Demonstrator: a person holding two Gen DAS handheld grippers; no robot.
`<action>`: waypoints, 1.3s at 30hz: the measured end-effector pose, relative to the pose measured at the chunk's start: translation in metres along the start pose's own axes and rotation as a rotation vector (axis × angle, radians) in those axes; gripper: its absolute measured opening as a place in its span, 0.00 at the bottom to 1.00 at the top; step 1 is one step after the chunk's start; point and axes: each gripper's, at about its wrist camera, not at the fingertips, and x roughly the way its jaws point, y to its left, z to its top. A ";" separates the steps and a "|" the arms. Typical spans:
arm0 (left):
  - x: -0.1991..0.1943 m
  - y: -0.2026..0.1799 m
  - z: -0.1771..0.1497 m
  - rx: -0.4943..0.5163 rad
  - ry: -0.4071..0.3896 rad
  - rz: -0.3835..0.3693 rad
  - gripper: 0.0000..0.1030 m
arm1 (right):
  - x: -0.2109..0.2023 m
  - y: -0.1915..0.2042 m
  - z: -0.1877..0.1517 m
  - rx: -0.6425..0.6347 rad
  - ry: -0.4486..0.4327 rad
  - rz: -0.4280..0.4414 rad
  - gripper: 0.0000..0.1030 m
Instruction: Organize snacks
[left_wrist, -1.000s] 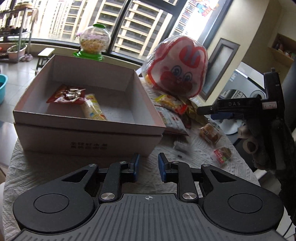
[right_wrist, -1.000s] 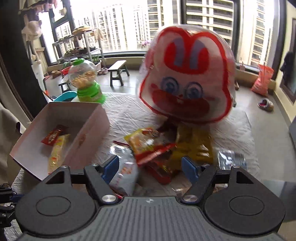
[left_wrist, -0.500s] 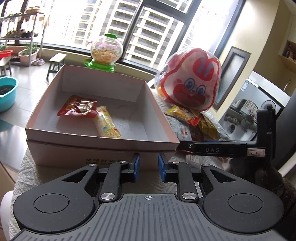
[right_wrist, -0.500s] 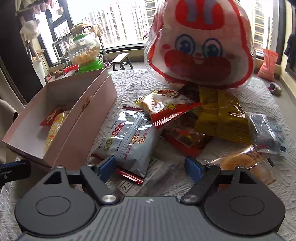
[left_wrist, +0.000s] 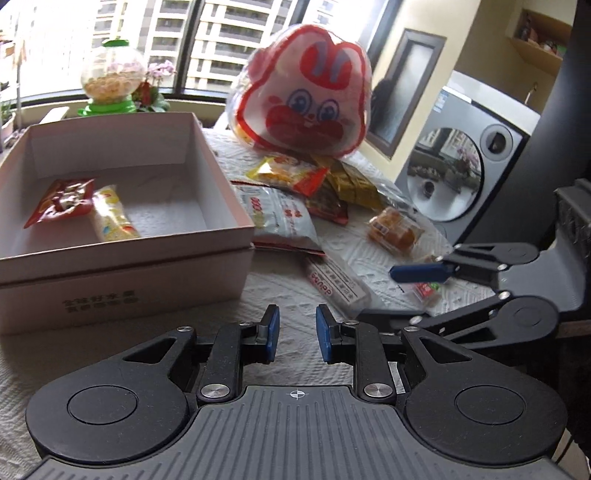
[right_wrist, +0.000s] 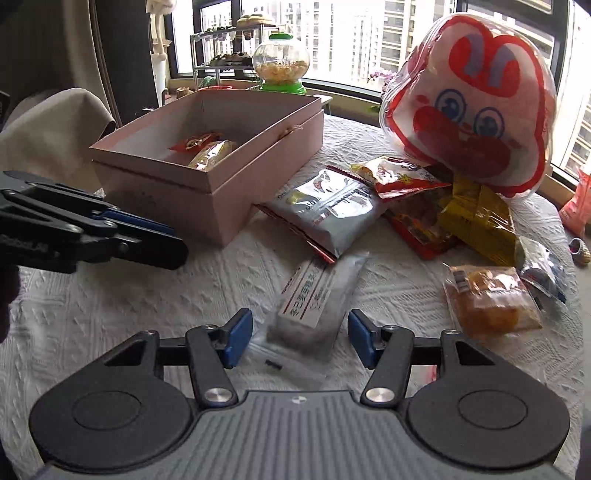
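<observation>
A long clear and white sachet (right_wrist: 317, 291) lies on the white cloth, its near end between the jaws of my right gripper (right_wrist: 301, 338). Those jaws are closing, and the blue pads stand just off the sachet's sides. In the left wrist view the same sachet (left_wrist: 336, 284) lies right of the pink box (left_wrist: 129, 254), with the right gripper (left_wrist: 402, 295) over it. My left gripper (left_wrist: 295, 334) hovers near the box's front corner, its jaws nearly together with nothing between them. A red packet (left_wrist: 61, 199) and a yellow packet (left_wrist: 110, 218) lie inside the box.
A big rabbit-face bag (right_wrist: 472, 110) stands at the back right over a heap of snacks: a silver bag (right_wrist: 332, 210), red and yellow packets, a wrapped cake (right_wrist: 491, 299). A candy jar (right_wrist: 282, 64) stands behind the box. The left gripper (right_wrist: 166, 240) reaches in from the left.
My right gripper has come down and nearer over the sachet, and its jaws have narrowed. The left gripper has swung to the right; its jaws are unchanged.
</observation>
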 end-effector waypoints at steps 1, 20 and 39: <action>0.009 -0.005 0.003 -0.004 0.010 -0.004 0.24 | -0.009 -0.007 -0.003 0.024 -0.026 -0.032 0.65; 0.068 -0.068 0.017 0.296 0.010 0.206 0.39 | 0.008 -0.109 0.010 0.255 -0.094 -0.182 0.82; 0.014 -0.027 -0.021 0.214 0.072 0.099 0.45 | -0.038 -0.001 -0.051 -0.048 -0.092 0.014 0.74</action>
